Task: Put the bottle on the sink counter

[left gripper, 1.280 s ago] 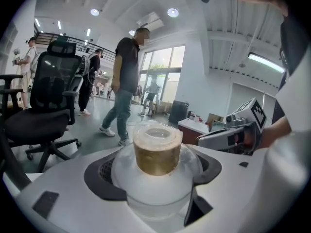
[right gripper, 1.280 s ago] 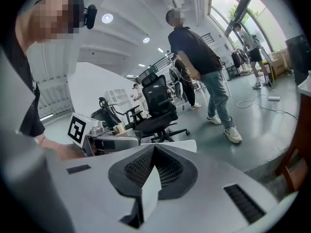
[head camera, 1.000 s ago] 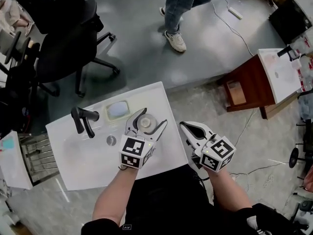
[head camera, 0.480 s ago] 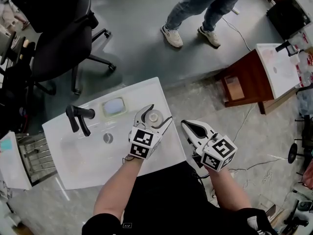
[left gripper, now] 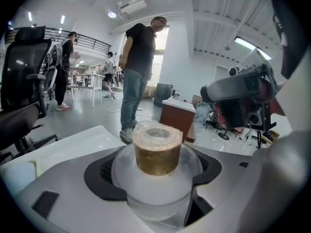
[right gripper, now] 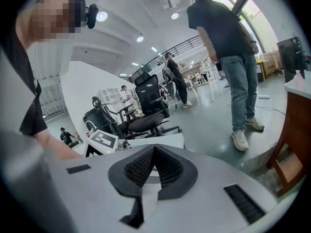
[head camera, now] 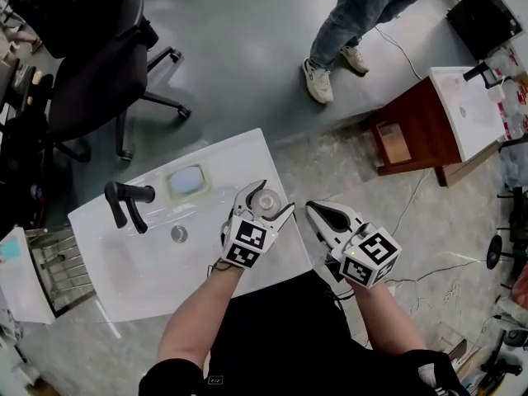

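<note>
Your left gripper (head camera: 271,196) is clamped on the bottle (left gripper: 158,183) at its round clear belly, right of the faucet (head camera: 124,205) over the white surface (head camera: 148,262). The bottle looks smooth, rigid and glass-like, so it is likely slippery and breakable. Keep your hold at the widest part, below the gold cap (left gripper: 157,152). Your right gripper (head camera: 313,209) is closed on nothing, farther right of the faucet.

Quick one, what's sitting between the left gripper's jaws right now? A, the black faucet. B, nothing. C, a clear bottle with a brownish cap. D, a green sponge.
C: the left gripper view shows the bottle, clear with a brownish cap, held between the jaws of the left gripper, over the white sink counter.
</note>
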`<state>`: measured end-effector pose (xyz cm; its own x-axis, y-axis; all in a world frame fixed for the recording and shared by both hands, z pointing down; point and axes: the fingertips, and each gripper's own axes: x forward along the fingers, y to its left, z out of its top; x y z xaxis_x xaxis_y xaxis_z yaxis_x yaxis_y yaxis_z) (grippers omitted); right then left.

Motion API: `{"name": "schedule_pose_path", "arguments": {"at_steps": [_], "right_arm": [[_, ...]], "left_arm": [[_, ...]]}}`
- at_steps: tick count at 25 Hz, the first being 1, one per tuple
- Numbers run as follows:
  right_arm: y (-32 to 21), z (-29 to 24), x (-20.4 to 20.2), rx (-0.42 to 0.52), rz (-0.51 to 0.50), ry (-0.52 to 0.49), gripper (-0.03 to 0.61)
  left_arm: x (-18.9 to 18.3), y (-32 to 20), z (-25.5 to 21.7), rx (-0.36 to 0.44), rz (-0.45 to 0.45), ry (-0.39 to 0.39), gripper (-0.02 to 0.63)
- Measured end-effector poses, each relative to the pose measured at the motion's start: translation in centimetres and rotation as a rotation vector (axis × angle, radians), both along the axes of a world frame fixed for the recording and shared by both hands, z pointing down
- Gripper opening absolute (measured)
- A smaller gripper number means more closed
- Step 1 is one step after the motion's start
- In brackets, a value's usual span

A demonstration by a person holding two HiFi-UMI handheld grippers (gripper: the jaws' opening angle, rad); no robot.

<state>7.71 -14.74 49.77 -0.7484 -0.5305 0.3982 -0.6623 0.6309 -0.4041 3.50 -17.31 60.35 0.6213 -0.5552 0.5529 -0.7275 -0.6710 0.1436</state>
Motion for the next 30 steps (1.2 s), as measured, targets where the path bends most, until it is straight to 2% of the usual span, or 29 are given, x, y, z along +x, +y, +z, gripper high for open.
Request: {"name": "schedule_pose_path", "arguments": {"at_steps": [16, 30], "right_arm": [[0.3, 0.4, -0.1, -0.006, -0.010, -0.004, 0.014], [0.4, 0.3, -0.1, -0.009, -0.010, -0.009, 0.014]], "left_arm": [[1.3, 0.6, 0.6, -0.001, 0.073, -0.016, 0.356], [1.3, 0.2, 0.9, -0.006, 0.080, -0.045, 0.357]]}}
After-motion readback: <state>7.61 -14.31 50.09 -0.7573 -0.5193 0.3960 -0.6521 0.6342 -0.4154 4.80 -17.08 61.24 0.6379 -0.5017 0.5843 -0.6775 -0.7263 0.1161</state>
